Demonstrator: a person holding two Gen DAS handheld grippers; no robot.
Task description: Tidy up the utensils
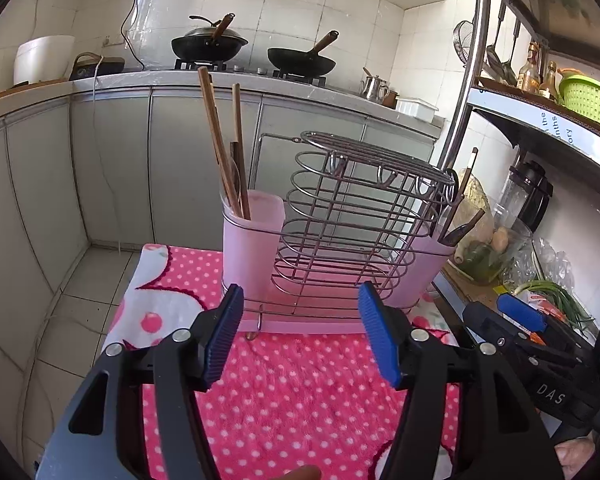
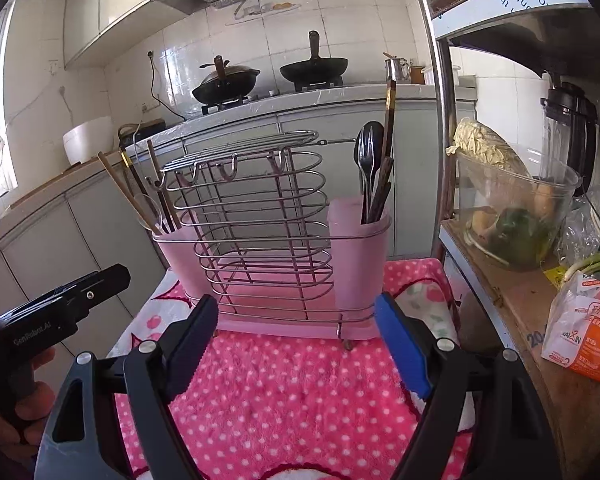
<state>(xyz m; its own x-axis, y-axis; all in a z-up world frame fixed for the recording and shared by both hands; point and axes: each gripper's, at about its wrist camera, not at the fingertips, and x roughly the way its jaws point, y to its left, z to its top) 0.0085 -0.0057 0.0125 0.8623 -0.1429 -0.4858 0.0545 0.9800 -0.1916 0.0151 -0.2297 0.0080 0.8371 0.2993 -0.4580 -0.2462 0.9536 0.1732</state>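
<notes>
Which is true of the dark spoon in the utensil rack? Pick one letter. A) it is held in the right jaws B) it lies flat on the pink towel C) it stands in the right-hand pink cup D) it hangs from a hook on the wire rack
C: the dark spoon stands bowl-up in the right-hand pink cup, beside dark chopsticks.

Home kitchen: woks (image 1: 209,44) on stove (image 2: 224,102).

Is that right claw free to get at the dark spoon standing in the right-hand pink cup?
Probably yes. The right claw is open and empty, low in front of the rack, and the dark spoon stands well above the pink cup rim. Only the chopsticks beside it crowd it.
</notes>
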